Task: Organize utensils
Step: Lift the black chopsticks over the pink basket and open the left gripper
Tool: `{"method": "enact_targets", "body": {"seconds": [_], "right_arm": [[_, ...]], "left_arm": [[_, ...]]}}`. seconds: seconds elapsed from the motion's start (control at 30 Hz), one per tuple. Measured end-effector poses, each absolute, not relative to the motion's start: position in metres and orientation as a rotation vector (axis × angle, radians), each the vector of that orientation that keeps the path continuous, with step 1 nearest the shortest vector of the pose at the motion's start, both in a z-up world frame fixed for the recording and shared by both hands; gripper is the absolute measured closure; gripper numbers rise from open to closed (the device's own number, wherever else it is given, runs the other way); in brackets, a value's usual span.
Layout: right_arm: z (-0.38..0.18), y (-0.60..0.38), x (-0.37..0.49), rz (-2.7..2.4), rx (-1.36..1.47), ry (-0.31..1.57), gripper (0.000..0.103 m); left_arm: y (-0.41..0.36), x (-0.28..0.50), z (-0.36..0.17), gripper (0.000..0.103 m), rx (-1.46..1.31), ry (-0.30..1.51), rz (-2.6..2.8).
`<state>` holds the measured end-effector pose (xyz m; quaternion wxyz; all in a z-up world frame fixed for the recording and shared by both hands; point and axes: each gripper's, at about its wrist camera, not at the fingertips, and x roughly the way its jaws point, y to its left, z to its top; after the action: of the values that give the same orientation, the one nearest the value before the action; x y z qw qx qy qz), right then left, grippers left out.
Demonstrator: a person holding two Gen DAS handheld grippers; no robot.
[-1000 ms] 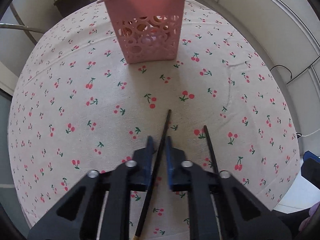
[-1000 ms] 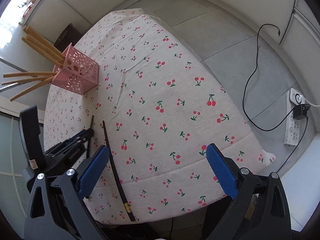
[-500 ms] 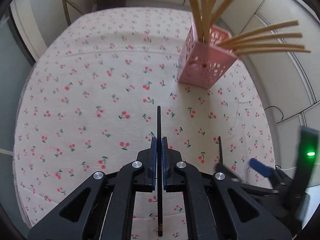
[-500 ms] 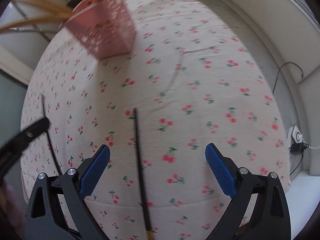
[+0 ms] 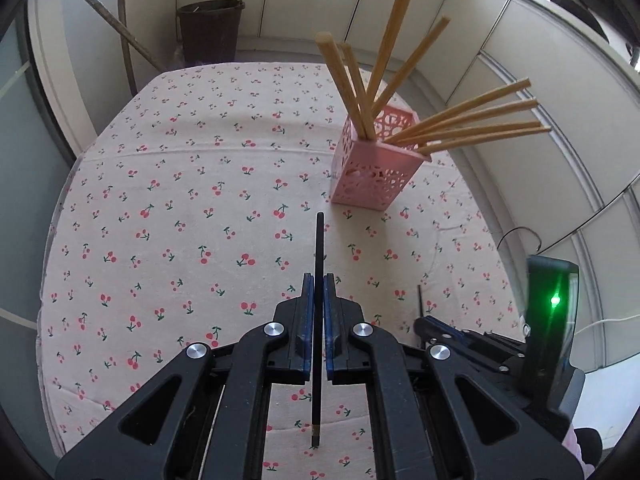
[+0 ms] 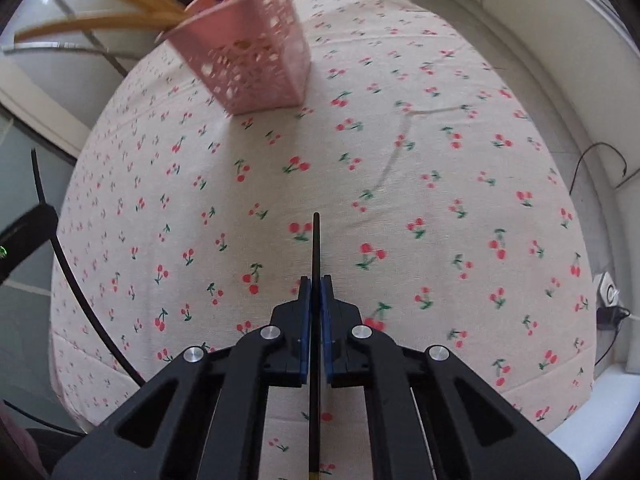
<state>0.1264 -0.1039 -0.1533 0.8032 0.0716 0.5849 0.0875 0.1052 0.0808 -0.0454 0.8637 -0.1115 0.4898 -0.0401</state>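
Observation:
My left gripper (image 5: 316,286) is shut on a black chopstick (image 5: 319,248), held above the cherry-print tablecloth (image 5: 180,208); the stick's tip points toward the pink perforated holder (image 5: 374,182), which stands at the far right with several wooden chopsticks (image 5: 464,124) fanning out of it. My right gripper (image 6: 315,288) is shut on a second black chopstick (image 6: 315,244) low over the cloth. The right gripper (image 5: 436,328) also shows at the lower right of the left wrist view. At the left edge of the right wrist view is the left gripper's chopstick (image 6: 60,248). The holder (image 6: 256,60) stands beyond.
A dark bin (image 5: 210,28) and a leaning metal pole (image 5: 112,24) stand on the floor past the table's far edge. White cabinet panels (image 5: 540,92) curve along the right. A power strip (image 6: 608,294) and a black cable (image 6: 592,160) lie on the floor to the right.
My left gripper lifted its black chopstick off the cloth and swung, putting the holder to the right. My right gripper moved over the second black chopstick and shut on it.

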Motion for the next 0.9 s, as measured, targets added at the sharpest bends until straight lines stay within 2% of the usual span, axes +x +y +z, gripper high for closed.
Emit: {"method": "enact_targets", "body": {"seconds": [0.47,0.9], "right_arm": [[-0.045,-0.179,0.068,0.219,0.278,0.913,0.098],[0.002,-0.224,0.057,0.204,0.4,0.779,0.098]], "left_arm": [[0.067,0.068,0.011,0.099,-0.235,0.814,-0.162],[0.059,0.054,0.037,0.099,-0.227,0.788,-0.142]]}}
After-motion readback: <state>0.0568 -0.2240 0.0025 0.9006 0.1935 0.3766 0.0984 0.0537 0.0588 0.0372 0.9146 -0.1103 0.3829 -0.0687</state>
